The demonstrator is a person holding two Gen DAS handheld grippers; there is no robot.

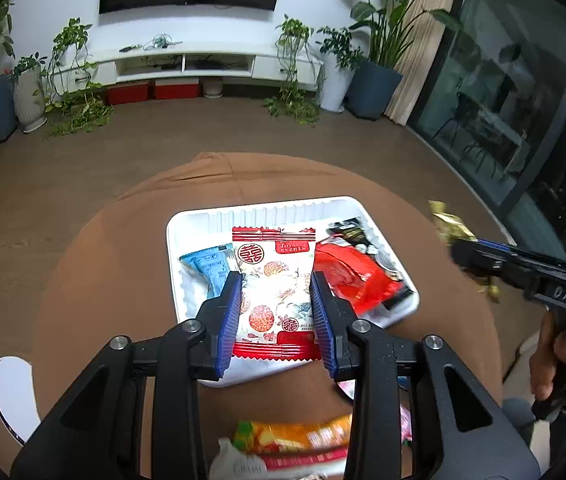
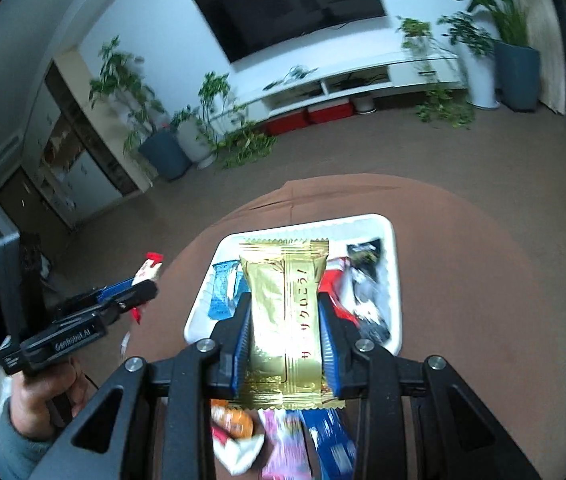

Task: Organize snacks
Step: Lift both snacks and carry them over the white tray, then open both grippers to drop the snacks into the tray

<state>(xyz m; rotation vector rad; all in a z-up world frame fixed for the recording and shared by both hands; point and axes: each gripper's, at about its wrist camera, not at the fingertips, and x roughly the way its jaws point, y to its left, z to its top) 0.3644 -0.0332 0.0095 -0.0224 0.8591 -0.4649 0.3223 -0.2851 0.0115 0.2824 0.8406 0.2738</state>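
Your left gripper [image 1: 277, 316] clamps the red-and-white packet [image 1: 273, 292], right gripper [image 2: 285, 344] the gold packet [image 2: 283, 320] — both above the tray [image 1: 259, 210]; released near its rim, either could slide off.

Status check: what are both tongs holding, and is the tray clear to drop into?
Left tongs shut on floral packet. Right tongs shut on gold packet. White tray ahead, blue, red and black packets already inside.

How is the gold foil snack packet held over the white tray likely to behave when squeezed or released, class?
The gold foil snack packet probably stays fairly stiff: it stands straight between the right hand-held gripper's pads without drooping. Its glossy wrapper looks slippery, so it might slide. It seems light, so once released it should drop flat into the white tray rather than roll.
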